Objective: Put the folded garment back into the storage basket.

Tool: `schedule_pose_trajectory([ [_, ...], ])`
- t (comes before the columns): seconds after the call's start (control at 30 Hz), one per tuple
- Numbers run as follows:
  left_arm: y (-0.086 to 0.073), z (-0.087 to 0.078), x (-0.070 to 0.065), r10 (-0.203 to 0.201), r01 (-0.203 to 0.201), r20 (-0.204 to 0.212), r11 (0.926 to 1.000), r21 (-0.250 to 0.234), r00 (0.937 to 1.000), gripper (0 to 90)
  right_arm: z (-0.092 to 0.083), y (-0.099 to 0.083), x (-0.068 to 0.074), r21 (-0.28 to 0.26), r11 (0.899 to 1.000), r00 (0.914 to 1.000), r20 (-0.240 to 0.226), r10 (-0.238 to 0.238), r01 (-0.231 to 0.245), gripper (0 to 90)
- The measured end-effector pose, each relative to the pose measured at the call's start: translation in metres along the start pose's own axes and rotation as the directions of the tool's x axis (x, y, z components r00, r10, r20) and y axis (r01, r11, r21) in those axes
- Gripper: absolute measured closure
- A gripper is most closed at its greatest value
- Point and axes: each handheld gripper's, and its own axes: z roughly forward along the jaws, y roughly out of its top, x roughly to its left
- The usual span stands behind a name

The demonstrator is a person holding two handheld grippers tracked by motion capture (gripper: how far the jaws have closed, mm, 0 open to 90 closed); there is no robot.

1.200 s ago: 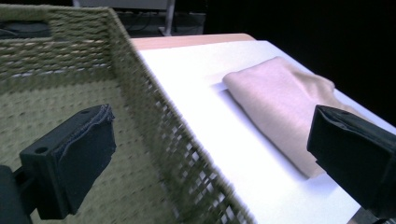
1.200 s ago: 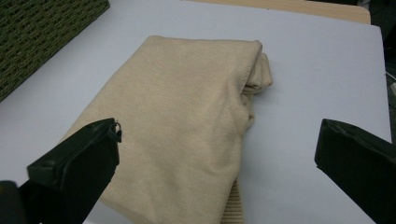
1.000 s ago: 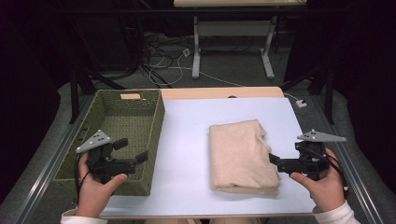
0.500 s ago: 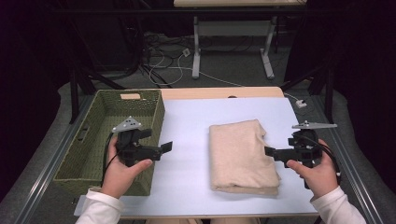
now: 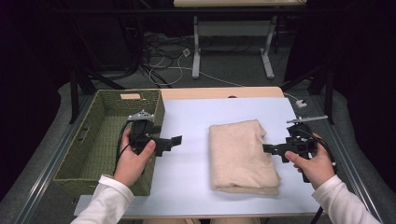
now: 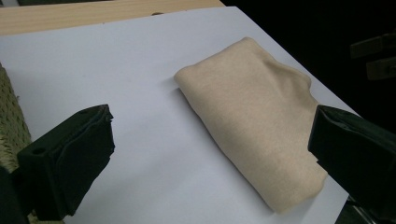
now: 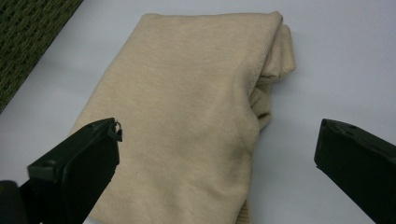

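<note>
The left gripper (image 5: 176,140) is held in the person's left hand (image 5: 133,161), just over the right wall of the green woven basket (image 5: 84,154). Its two black jaws stand wide apart with nothing between them, and they point right, toward the folded tan cloth (image 5: 240,156). The cloth lies well apart from this gripper, with bare white sheet between them. In the left gripper view the cloth (image 6: 259,121) lies past the jaws on the sheet (image 6: 140,93), closer to the right jaw, and a bit of basket (image 6: 9,126) shows at the left edge. The right gripper (image 5: 267,149) is held in the person's right hand (image 5: 313,165) at the right side of the table. Its tips point left and sit just beside the right edge of the cloth. In the right gripper view its jaws are wide apart too and hold nothing, and the cloth (image 7: 187,116) lies right in front of them, with its folded layers showing on one side. The cloth rests flat on the white sheet (image 5: 196,121), a little right of the middle of the table. The basket sits on the left side. A strip of wooden table top (image 5: 219,93) shows at the far edge of the sheet. Past the table the room is dark, with a grey floor (image 5: 233,70), loose cables (image 5: 168,63) and the legs of another table (image 5: 196,46).
</note>
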Motion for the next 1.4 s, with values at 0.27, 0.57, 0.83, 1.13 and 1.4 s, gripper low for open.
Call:
schedule_pose_trajectory([
  [0.27, 0.005, 0.016, 0.008, -0.055, 0.055, -0.022, 0.9985, -0.004, 0.9982, 0.5, 0.012, 0.009, -0.005, 0.018, 1.000, 0.9998, 0.011, 0.019, -0.019, 0.0],
  [0.57, 0.009, 0.036, 0.004, -0.052, 0.053, -0.047, 0.9983, 0.022, 0.9975, 0.5, 0.024, 0.012, -0.011, 0.029, 0.999, 0.9994, -0.004, 0.034, -0.034, 0.0],
  [0.83, 0.009, 0.060, -0.003, -0.036, 0.038, -0.052, 0.9983, 0.044, 0.9980, 0.5, 0.036, 0.012, -0.014, 0.052, 0.998, 0.9989, 0.001, 0.047, -0.047, 0.1],
  [1.13, 0.005, 0.089, -0.011, -0.042, 0.044, -0.035, 0.9969, 0.065, 0.9985, 0.7, 0.047, 0.004, -0.020, 0.050, 0.998, 0.9985, -0.035, 0.043, -0.041, 0.1],
  [1.4, -0.006, 0.112, -0.011, -0.080, 0.081, -0.010, 0.9934, 0.082, 0.9967, 1.1, 0.055, -0.005, -0.030, 0.043, 0.996, 0.9965, -0.038, 0.075, -0.073, 0.1],
])
